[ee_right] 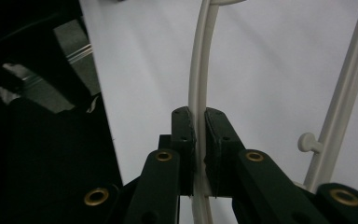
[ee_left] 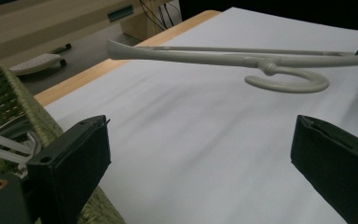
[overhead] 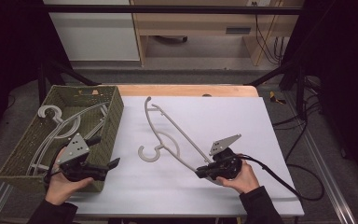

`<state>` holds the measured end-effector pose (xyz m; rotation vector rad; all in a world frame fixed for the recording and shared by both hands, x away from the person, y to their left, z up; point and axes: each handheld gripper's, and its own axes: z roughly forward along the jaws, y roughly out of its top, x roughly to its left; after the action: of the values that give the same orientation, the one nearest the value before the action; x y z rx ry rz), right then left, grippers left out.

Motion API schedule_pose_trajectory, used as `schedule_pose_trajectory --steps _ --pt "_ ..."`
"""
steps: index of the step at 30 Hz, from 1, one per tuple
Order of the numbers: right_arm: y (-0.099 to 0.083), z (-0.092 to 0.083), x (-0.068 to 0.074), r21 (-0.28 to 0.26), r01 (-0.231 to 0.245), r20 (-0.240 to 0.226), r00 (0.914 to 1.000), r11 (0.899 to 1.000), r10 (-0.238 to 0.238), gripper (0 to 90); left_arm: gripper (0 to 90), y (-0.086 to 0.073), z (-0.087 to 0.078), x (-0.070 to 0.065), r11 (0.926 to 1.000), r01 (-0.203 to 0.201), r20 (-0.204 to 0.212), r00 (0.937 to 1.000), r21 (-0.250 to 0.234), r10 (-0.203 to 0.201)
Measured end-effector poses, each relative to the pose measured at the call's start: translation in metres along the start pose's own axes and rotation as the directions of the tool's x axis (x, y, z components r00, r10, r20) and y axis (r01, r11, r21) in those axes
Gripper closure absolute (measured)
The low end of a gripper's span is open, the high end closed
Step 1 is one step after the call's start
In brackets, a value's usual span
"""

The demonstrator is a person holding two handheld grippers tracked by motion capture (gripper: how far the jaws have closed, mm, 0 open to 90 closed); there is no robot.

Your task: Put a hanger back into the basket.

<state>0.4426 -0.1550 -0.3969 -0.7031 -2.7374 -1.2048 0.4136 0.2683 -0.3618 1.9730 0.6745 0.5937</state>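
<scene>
Grey plastic hanger (overhead: pixel 168 133) is pinched at one arm's end in my right gripper (overhead: pixel 200 173), jaws pressed tight on the thin bar, and it hangs just clear of the white tabletop (overhead: pixel 242 121). My left gripper (overhead: pixel 114 163) waits by the near corner of the woven green basket (overhead: pixel 114 116), jaws spread wide with nothing between them. I judge this the carry step: other hangers (overhead: pixel 60 126) already lie in the basket, so next I must swing this one left over the rim and keep its hook (overhead: pixel 149 154) from catching.
</scene>
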Motion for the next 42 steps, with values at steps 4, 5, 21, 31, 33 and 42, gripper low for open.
schedule_pose_trajectory --steps 4,5,21,31,33,42 --pt "0.0 -0.004 0.002 -0.001 0.022 -0.043 0.9989 1.0 -0.022 83.2 4.3 0.004 0.007 -0.006 0.9977 -0.056 0.03 0.9981 0.038 0.055" --pt "0.0 -0.005 0.002 0.001 0.033 -0.048 0.9983 0.999 -0.033 83.2 4.2 0.005 0.008 -0.007 0.9963 -0.073 0.039 0.9967 0.045 0.071" --pt "-0.003 -0.009 0.019 0.039 0.108 -0.204 0.9741 0.993 -0.097 83.2 7.4 0.024 0.035 -0.024 0.9318 -0.316 0.119 0.9471 0.179 0.298" --pt "-0.003 -0.007 0.024 0.055 0.129 -0.248 0.9623 0.99 -0.111 83.2 18.9 0.024 0.052 -0.041 0.8592 -0.464 0.152 0.8853 0.216 0.439" --pt "-0.003 -0.007 0.025 0.064 0.122 -0.254 0.9618 0.99 -0.102 83.2 23.6 0.023 0.054 -0.044 0.8532 -0.48 0.158 0.8764 0.205 0.455" --pt "-0.003 -0.005 0.026 0.066 0.14 -0.269 0.9561 0.988 -0.117 83.1 43.1 0.02 0.058 -0.046 0.8026 -0.554 0.177 0.8321 0.221 0.526"
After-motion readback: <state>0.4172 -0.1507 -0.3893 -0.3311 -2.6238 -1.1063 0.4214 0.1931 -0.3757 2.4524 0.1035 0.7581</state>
